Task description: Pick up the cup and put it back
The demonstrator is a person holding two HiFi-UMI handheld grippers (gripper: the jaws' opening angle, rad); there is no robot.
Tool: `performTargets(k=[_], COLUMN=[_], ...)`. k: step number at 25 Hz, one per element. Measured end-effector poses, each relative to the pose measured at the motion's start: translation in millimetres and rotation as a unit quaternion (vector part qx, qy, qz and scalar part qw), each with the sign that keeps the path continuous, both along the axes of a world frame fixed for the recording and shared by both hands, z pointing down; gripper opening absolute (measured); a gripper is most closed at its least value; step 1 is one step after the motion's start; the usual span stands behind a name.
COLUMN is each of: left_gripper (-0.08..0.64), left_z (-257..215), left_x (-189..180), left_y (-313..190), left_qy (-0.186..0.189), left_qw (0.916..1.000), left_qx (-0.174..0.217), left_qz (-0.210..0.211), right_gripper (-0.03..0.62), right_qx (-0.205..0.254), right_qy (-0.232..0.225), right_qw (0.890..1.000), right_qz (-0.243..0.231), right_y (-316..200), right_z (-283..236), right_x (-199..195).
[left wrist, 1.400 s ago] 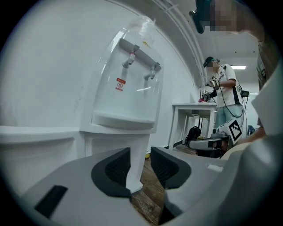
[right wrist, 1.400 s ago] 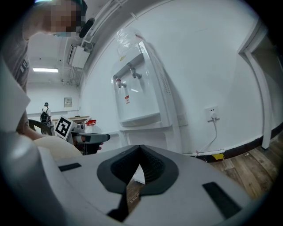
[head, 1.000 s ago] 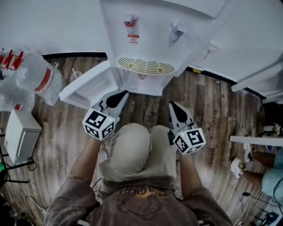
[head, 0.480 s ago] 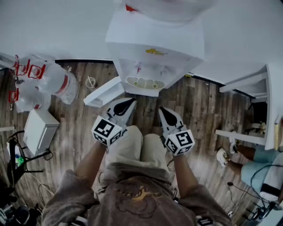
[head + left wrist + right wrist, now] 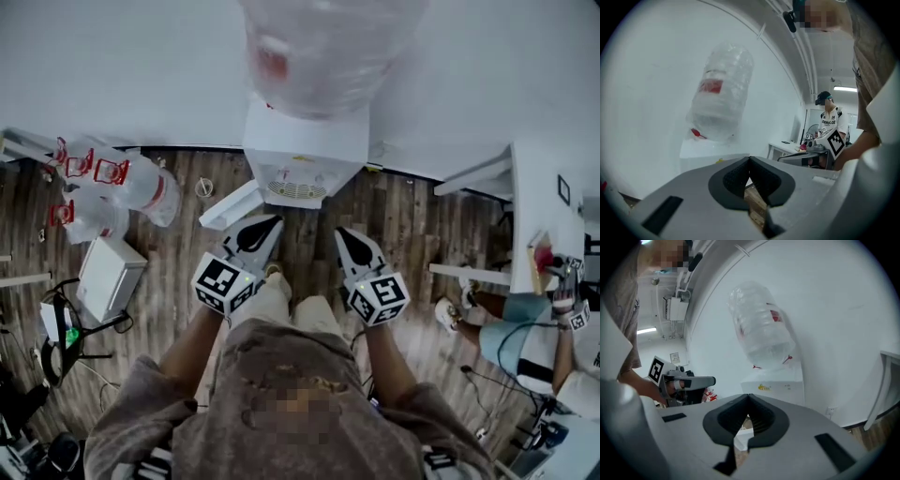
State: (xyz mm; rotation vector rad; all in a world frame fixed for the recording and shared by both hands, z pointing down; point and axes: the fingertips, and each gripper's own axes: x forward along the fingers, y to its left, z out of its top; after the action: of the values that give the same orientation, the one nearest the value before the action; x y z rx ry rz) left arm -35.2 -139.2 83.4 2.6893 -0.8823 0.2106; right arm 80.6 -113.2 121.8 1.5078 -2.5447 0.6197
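Observation:
A white water dispenser with a big clear bottle on top stands against the wall, its lower cabinet door swung open. A small round cup sits on the wooden floor left of the door. My left gripper and right gripper are held side by side in front of the dispenser, both shut with nothing between the jaws. The left gripper view shows its gripper below the bottle. The right gripper view shows its gripper with the bottle above the dispenser top.
Spare water bottles with red handles lie at the left, with a white box and cables nearer me. A white table stands at the right, where another person sits. A standing person holds another gripper.
The view has risen: the dispenser and floor look smaller and farther below. Both grippers came up with me, side by side and still shut. The bottle now fills the frame's top.

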Motion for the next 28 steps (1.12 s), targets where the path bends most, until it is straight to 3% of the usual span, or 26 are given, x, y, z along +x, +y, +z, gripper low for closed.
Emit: performTargets(k=[8,15,28], left_gripper=[0.003,0.003,0.003], left_z=[-75.1,-88.9,-108.4], left_x=[-8.6,-11.8,-9.5], left_y=[-2.5,-19.8,-22.6], left_qy=[0.016,0.022,0.036], left_qw=[0.9996,0.9991,0.9981], left_qx=[0.007,0.021,0.04], left_qz=[0.022,0.029,0.031], right_gripper=[0.003,0.003,0.003], right_qx=[0.03,0.053,0.091], right_qy=[0.004,0.004,0.008], right_qw=[0.999,0.998,0.995], right_qz=[0.019,0.041,0.037], right_y=[-4.2,-16.1,-24.6], right_z=[-76.1,-100.1,-130.5], right_x=[-1.6,2.5,-3.1])
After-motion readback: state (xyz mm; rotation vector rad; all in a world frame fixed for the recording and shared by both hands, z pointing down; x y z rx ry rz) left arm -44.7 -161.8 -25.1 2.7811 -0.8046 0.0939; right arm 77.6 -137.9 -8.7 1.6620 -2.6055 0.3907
